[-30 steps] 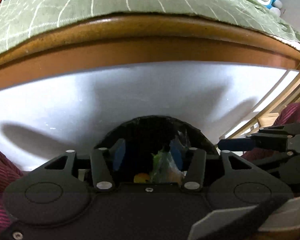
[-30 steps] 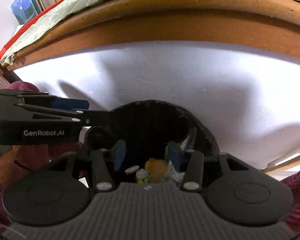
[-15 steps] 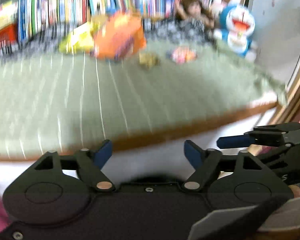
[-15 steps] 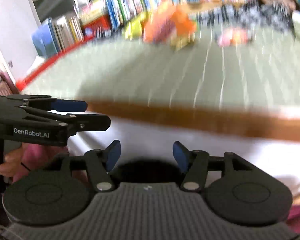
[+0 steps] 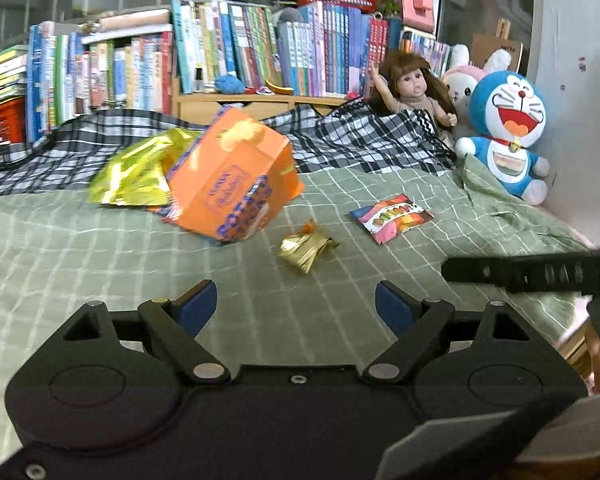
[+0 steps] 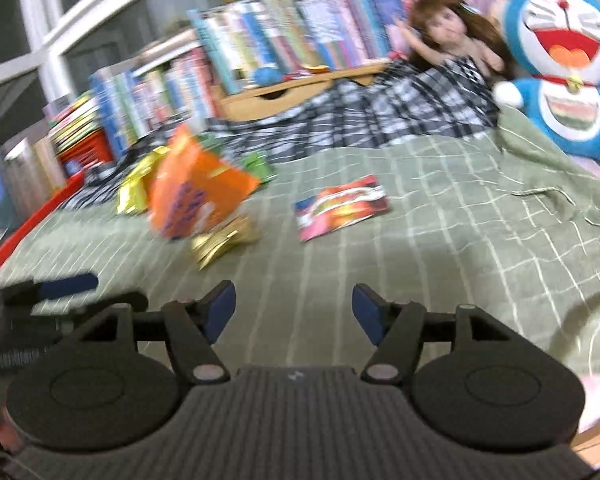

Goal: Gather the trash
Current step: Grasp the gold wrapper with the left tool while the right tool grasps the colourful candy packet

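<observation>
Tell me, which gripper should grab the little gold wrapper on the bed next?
Probably the left gripper. It is open and empty, and the gold wrapper lies almost straight ahead between its fingers. From the right gripper, also open and empty, the wrapper sits off to the left.

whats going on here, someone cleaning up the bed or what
A person holds a gripper in each hand over a green checked bedspread. The left gripper and right gripper are both open and empty. Trash not yet collected: an orange snack box, a yellow bag, a gold wrapper and a colourful candy packet.
</observation>
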Available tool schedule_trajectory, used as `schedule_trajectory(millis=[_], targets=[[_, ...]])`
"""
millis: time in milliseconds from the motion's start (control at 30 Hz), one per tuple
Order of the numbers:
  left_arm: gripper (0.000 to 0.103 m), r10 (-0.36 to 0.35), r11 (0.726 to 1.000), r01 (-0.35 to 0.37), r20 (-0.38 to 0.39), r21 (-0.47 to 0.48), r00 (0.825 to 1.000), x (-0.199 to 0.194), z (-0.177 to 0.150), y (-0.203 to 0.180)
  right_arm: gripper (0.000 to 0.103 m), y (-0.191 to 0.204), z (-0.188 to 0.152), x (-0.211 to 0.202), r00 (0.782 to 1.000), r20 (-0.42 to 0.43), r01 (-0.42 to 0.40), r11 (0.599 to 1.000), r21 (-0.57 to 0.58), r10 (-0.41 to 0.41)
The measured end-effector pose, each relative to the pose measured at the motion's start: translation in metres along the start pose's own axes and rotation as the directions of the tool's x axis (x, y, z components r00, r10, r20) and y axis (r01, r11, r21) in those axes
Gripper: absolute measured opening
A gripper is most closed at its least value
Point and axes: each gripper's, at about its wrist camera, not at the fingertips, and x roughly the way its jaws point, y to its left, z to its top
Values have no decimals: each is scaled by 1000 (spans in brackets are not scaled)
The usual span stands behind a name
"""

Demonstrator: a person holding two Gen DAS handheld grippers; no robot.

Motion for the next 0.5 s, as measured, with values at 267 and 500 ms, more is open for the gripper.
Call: schedule_trajectory(millis=[267, 500], targets=[[85, 24, 997, -23, -10, 71, 1000, 67, 24, -19, 81, -21, 44, 47, 997, -68, 30, 996, 82, -24], [82, 33, 997, -30, -41, 75, 999, 107, 30, -24, 81, -27, 65, 87, 986, -156, 75, 987, 145, -52]])
